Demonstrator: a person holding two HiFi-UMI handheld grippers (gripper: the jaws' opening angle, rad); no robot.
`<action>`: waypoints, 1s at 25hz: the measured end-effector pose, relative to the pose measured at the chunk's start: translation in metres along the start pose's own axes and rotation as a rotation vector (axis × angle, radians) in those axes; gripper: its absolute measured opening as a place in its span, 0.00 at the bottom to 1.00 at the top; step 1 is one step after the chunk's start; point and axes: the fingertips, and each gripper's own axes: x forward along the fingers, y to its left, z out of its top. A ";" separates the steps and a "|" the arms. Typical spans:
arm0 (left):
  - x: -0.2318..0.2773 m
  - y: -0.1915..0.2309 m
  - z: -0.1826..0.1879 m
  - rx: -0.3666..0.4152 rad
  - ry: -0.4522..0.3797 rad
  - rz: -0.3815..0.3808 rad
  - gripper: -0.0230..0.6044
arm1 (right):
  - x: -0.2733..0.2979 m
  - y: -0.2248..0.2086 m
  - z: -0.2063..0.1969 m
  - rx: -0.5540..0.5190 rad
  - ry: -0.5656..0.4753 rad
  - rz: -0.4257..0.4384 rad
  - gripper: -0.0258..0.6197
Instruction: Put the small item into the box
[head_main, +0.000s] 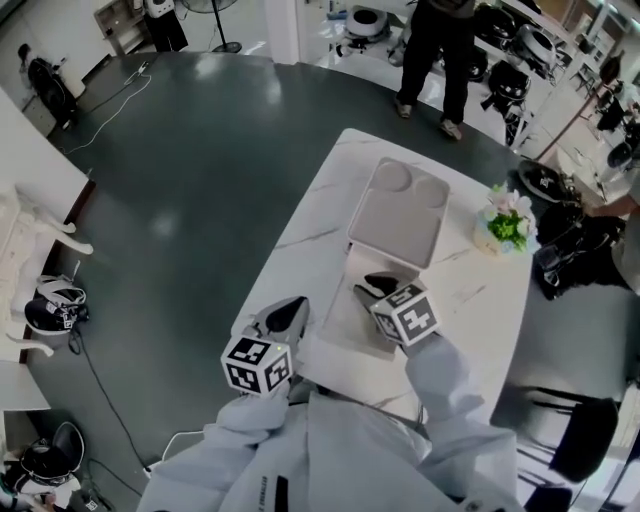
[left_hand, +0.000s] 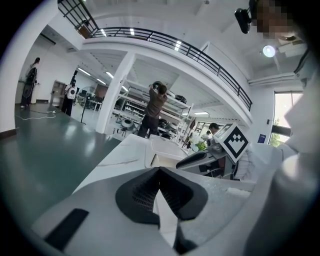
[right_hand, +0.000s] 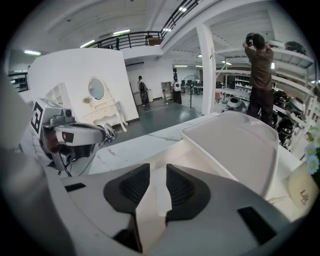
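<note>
A white, marble-veined worktop (head_main: 300, 232) is seen from above. On it lies a pale cream box (head_main: 338, 305), opened, with its flat grey-white lid (head_main: 398, 212) folded back on the far side. Box and lid together run lengthwise away from the person.

The right tool (head_main: 372, 288) is held over the box's open tray, tilted down toward it. Its dark ribbed jaws stand apart with a clear gap, and only the pale tray is seen through that gap; nothing is gripped. The left tool (head_main: 291, 312) is held just beside the box's left edge, above the worktop. Its jaw tips are closed together, and nothing is seen held between them.

The small item cannot be made out in any view. It may be hidden under the right tool or already inside the tray. The right tool is judged the nearer to the box.

To the right of the lid stands a small cream pot of white and green flowers (head_main: 506, 226), well apart from both tools. Beyond the lid's far end, off the worktop, a person in dark clothes (head_main: 436, 50) stands on the dark floor. Nothing lies between the tools and the box.
</note>
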 end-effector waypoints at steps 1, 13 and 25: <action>-0.001 -0.002 0.003 0.008 -0.005 -0.005 0.03 | -0.004 0.000 0.004 0.006 -0.026 -0.006 0.18; -0.003 -0.029 0.040 0.113 -0.068 -0.057 0.03 | -0.059 -0.008 0.013 0.125 -0.260 -0.056 0.03; -0.017 -0.047 0.083 0.239 -0.157 -0.083 0.03 | -0.144 -0.015 0.034 0.173 -0.574 -0.179 0.03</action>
